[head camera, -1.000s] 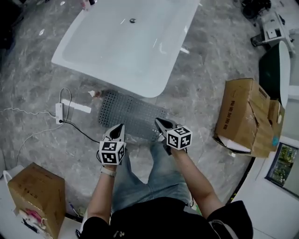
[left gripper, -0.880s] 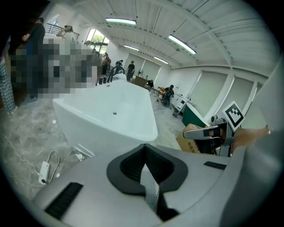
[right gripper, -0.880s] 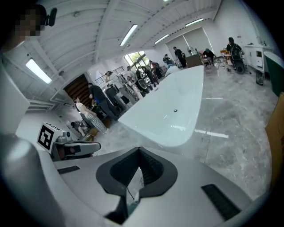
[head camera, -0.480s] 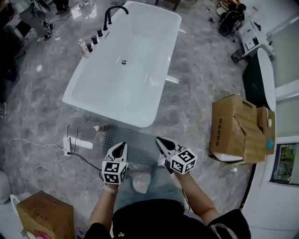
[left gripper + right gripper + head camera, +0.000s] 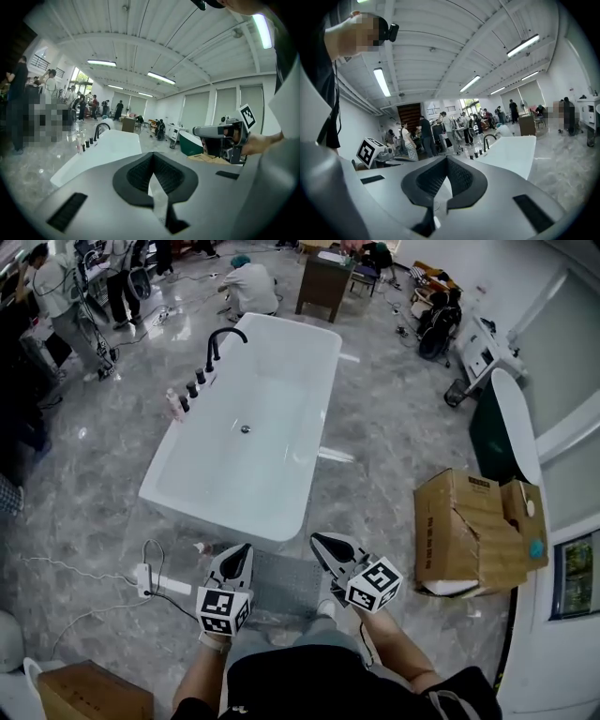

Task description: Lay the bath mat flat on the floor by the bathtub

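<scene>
Bath mat (image 5: 286, 584): grey, dotted, lying on the marble floor right at the near end of the bathtub (image 5: 239, 479), apparently flat. Its near edge is hidden by the person's knees. Only the head view shows it.

Left gripper (image 5: 241, 551) and right gripper (image 5: 321, 542) hang above the mat's two sides, apart from each other. Both have their jaws closed with nothing in them, as each gripper view confirms.

The gripper views look out level across the room: ceiling lights, people at the far end, the tub's rim. The left gripper view catches the right gripper (image 5: 224, 137). The right gripper view catches the left gripper's marker cube (image 5: 370, 151).

Tub: drain (image 5: 245, 428) in its bottom, black tap (image 5: 223, 339) and bottles (image 5: 177, 406) on the rim. Cardboard box (image 5: 469, 531) to the right has loose flaps, and I cannot tell what is inside.
</scene>
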Motion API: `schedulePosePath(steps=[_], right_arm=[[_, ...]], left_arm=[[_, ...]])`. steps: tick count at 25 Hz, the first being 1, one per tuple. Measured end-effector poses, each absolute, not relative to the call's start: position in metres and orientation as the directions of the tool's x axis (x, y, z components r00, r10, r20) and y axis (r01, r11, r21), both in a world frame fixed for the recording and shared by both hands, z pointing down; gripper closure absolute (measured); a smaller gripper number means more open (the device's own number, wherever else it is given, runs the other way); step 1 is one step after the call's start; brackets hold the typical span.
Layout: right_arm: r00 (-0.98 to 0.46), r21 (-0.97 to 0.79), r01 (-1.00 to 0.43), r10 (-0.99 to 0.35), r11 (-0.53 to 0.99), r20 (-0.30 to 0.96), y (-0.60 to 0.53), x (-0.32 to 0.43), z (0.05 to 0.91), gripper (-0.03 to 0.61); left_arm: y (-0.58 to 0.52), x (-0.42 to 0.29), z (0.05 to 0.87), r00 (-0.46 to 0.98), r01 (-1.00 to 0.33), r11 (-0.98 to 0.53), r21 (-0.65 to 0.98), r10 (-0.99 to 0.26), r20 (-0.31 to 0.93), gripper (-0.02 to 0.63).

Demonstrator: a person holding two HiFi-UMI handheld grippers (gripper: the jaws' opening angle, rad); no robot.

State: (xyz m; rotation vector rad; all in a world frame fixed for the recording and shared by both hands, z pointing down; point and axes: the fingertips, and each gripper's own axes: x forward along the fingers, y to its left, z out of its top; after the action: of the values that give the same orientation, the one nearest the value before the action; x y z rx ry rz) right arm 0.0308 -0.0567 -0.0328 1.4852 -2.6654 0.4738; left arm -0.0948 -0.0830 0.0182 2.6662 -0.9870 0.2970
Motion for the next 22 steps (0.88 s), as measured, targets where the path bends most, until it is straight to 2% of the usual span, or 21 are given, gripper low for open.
schedulePosePath(steps=[10,22], right_arm=[[-0.582,-0.147,-0.809,-0.810,0.569,0.065,-0.020,0.021,-0.137,0.554],[-0.595,-0.133,-0.796,-0.804,0.590,-0.006,0.005,0.003,-0.164,0.554]], left_arm=[[-0.055,-0.085,-0.097,0.754,-0.657,-0.746,0.111,-0.646,0.118,0.595],[-0.023,-0.099,-0.127,0.736,-0.677,-0.732,0.077,-0.674,0.058,0.595]])
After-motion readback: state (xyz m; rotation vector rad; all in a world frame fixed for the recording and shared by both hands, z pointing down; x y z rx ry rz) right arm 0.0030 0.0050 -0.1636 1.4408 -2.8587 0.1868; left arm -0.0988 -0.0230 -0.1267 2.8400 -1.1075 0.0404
